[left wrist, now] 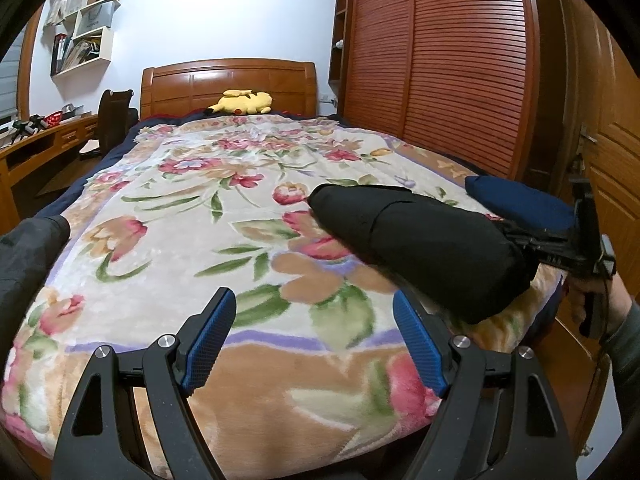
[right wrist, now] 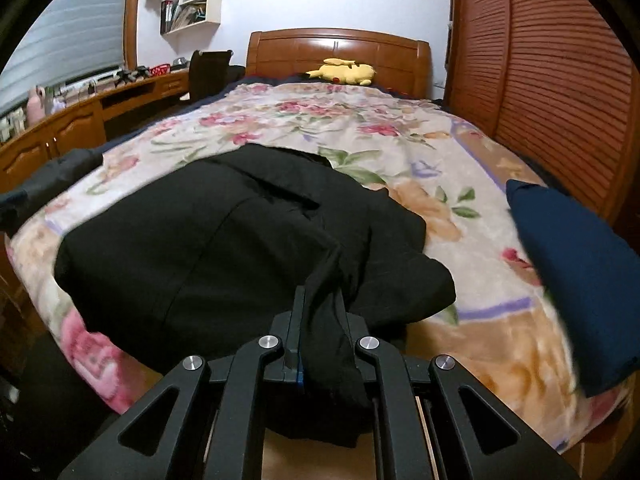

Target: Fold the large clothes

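A black garment (right wrist: 224,240) lies bunched on the floral blanket (right wrist: 360,128) near the foot of the bed. My right gripper (right wrist: 320,320) is shut on a fold of it at the near edge. In the left wrist view the same black garment (left wrist: 420,240) lies at the right, held by the right gripper (left wrist: 560,248). My left gripper (left wrist: 316,336) is open and empty, its blue pads (left wrist: 210,340) apart above the blanket (left wrist: 200,208), left of the garment.
A folded navy garment (right wrist: 576,264) lies at the bed's right edge, also in the left wrist view (left wrist: 524,204). A dark grey garment (left wrist: 28,256) lies at the left edge. A yellow plush toy (left wrist: 244,102) sits by the headboard. A wardrobe (left wrist: 440,60) stands right, a desk (right wrist: 80,112) left.
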Motion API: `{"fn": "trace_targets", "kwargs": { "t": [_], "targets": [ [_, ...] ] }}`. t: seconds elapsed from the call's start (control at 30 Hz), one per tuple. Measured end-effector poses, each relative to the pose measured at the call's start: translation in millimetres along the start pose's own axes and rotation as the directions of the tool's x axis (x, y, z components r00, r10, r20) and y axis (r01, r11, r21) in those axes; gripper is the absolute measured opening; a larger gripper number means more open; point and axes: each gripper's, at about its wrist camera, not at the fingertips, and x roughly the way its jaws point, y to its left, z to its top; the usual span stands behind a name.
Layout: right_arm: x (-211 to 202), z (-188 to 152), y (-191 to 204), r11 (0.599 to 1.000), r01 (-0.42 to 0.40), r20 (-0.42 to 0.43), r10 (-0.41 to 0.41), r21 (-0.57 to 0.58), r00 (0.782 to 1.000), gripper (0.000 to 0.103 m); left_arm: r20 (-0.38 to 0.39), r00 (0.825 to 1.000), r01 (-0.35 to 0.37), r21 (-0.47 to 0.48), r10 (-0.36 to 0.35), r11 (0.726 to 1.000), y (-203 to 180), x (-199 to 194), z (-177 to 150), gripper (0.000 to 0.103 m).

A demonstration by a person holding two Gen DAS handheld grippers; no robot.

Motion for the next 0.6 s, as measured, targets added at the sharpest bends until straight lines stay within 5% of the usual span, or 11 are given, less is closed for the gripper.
{"fn": "trace_targets", "kwargs": {
  "t": [0.13,0.27,0.4,0.6],
  "targets": [
    [-23.0,13.8,6.1,0.999,0.046,0.017,-0.046,-0.006,0.999,0.024,0.004,1.000,0.006,0.002,-0.006,1.000,-0.4,-2.3,-1.9,0.081],
    [-46.9,22.2,15.1,0.996,0.084,0.080,-0.083,-0.011,0.993,0.059,0.005,1.000,0.009,-0.007,-0.008,1.000,0.9,-2.8,-2.3,0.081],
    [-71.2,29.0,39.0,0.996,0.082,0.148,-0.076,-0.036,0.986,0.062,0.005,1.000,0.007,-0.007,-0.007,1.000,1.1,-2.8,-2.6,0.081],
    [-62.2,27.4,84.7,0.995,-0.054,0.132,0.065,-0.083,0.989,0.062,0.001,1.000,0.008,-0.005,-0.008,1.000,1.2,-2.3,-2.7,0.081]
  ]
}}
